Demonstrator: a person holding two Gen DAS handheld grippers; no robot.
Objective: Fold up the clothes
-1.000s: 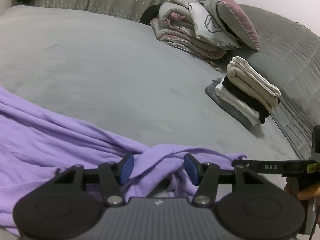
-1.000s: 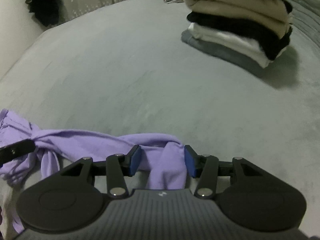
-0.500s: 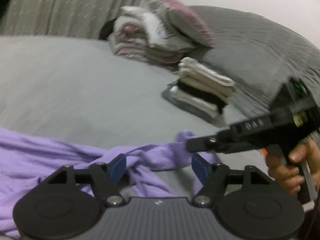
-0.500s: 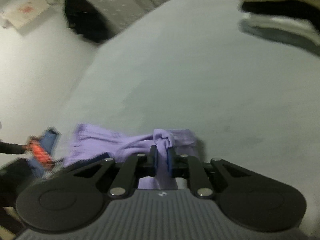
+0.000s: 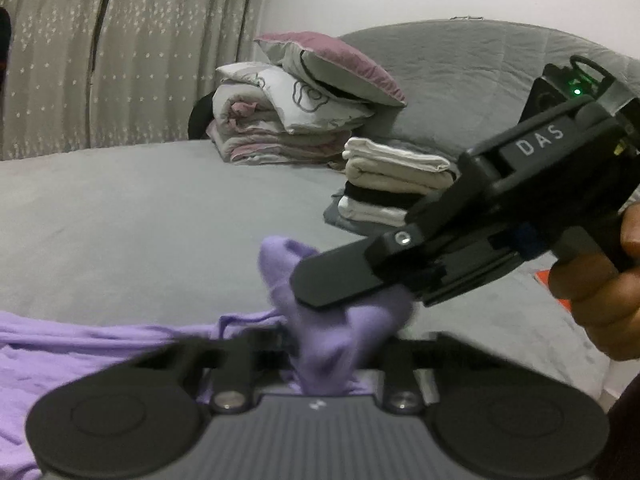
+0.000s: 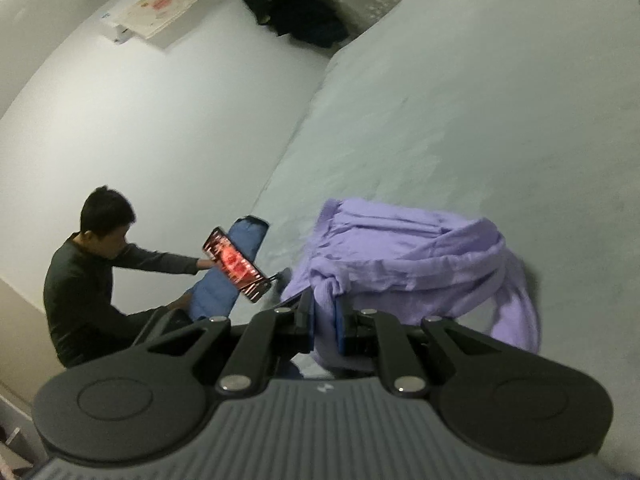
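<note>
Here both the left tool (image 5: pixel 326 354) and right tool (image 6: pixel 325 326) pinch the purple garment (image 6: pixel 404 256) above the grey bed (image 5: pixel 140 208).

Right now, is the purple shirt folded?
No. The purple shirt is bunched and wrinkled, pinched by both the right gripper and left gripper.

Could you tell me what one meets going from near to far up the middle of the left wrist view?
Bunched purple garment at the left tool → bare grey bed cover → pile of folded bedding topped by a pink-edged pillow → dotted curtain.
</note>
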